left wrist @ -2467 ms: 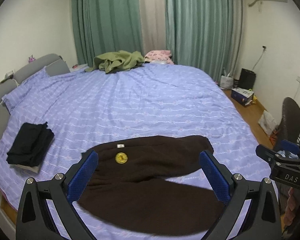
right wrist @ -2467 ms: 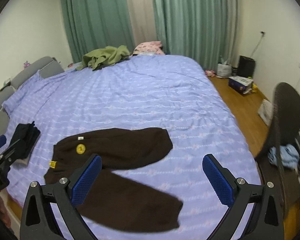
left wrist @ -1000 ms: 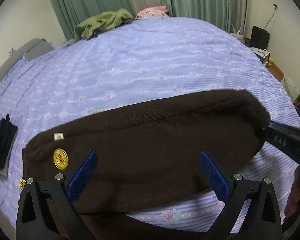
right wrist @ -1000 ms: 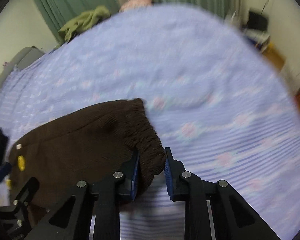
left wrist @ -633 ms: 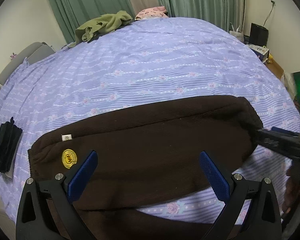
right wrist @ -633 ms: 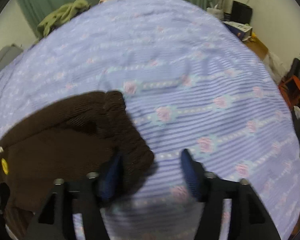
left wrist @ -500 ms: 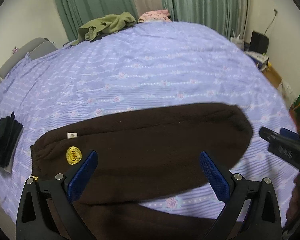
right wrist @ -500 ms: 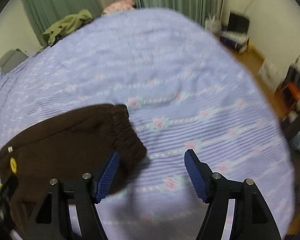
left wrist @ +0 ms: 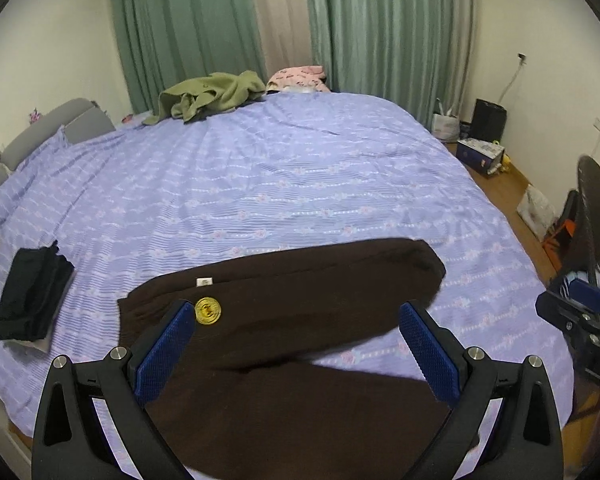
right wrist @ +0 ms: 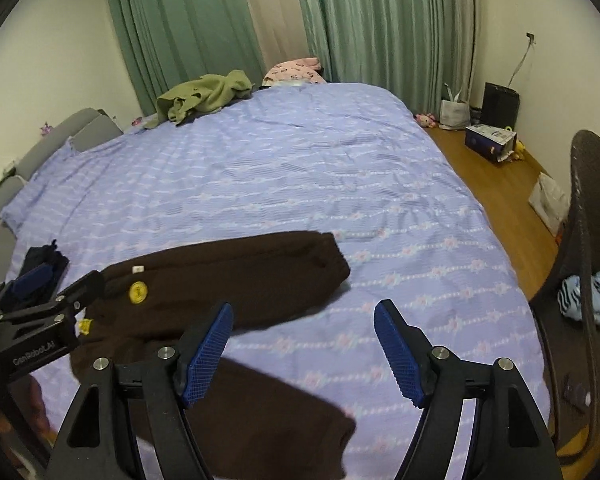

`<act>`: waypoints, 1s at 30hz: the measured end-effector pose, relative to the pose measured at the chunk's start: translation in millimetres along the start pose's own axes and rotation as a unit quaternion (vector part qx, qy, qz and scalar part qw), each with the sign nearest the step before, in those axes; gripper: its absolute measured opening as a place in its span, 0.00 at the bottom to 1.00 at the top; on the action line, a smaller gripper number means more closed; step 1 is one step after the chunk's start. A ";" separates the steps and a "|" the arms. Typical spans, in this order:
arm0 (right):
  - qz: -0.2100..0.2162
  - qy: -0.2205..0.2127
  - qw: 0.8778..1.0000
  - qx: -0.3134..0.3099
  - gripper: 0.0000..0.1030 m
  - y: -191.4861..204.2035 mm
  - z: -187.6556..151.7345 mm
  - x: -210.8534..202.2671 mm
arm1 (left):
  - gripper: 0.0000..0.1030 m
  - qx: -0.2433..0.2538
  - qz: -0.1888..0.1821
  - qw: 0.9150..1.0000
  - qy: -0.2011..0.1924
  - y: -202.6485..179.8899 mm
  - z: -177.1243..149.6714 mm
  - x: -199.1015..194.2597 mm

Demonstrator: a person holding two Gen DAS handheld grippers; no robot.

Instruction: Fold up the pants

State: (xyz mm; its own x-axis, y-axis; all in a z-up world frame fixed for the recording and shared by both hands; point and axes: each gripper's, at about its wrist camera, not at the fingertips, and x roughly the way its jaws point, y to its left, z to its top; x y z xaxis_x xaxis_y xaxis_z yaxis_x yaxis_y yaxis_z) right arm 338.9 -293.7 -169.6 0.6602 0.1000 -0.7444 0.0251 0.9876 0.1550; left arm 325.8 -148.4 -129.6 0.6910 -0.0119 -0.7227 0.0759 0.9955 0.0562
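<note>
Pants: dark brown fleece pants (left wrist: 300, 312) lie flat on the lilac striped bedspread (left wrist: 260, 184), near its front edge.
Left gripper (left wrist: 298, 344): spread wide, empty.
Right gripper (right wrist: 302, 350): opening, empty.

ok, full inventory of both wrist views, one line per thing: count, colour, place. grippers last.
pants: 1, dark brown, near edge of bed, legs spread apart, yellow badge near waist
bedsheet: 1, lilac with floral stripes, covers bed
folded black garment: 1, black, left side of bed
green garment: 1, olive, crumpled at far end of bed
pink item: 1, pink, far end of bed by curtains
curtains: green, back wall
chair: 1, dark, right of bed, blue cloth on it
box: 1, blue and white, on floor
left gripper: black with blue pads, open, empty
right gripper: black with blue pads, jaws opening, empty
</note>
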 end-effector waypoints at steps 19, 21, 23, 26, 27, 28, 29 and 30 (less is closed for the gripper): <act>0.000 0.203 0.975 0.092 0.68 -51.5 -132.1 89.2 | 1.00 0.084 -0.015 0.985 0.149 -64.7 -110.2 57.8; 0.010 0.223 0.969 0.107 0.64 -57.8 -141.7 106.9 | 1.00 0.087 -0.011 0.984 0.155 -68.5 -114.5 61.3; 0.025 0.239 0.963 0.123 0.63 -62.8 -151.0 121.4 | 1.00 0.090 -0.007 0.983 0.157 -71.4 -117.7 62.5; 0.034 0.261 0.955 0.139 0.61 -66.9 -164.7 139.5 | 1.00 0.097 -0.001 0.983 0.159 -76.7 -120.6 63.1; 0.034 0.262 0.953 0.149 0.60 -68.9 -168.2 143.4 | 1.00 0.099 0.000 0.982 0.160 -78.5 -120.5 63.1; 0.038 0.266 0.950 0.160 0.52 -70.8 -171.6 147.2 | 1.00 0.101 0.001 0.982 0.161 -79.6 -120.8 63.8; 0.044 0.271 0.947 0.168 0.41 -71.5 -173.6 149.1 | 1.00 0.102 0.003 0.981 0.163 -81.1 -122.2 64.2; 0.054 0.276 0.944 0.175 0.35 -71.8 -175.0 150.5 | 1.00 0.103 0.005 0.981 0.165 -81.8 -122.7 65.2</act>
State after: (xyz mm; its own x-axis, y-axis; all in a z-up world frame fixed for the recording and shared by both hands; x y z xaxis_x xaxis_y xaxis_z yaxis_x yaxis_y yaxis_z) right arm 305.1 -328.4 -406.4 0.1838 0.3404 -0.9221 0.2908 0.8773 0.3818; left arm 276.5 -219.0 -265.9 0.4253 0.0616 -0.9030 0.2382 0.9549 0.1774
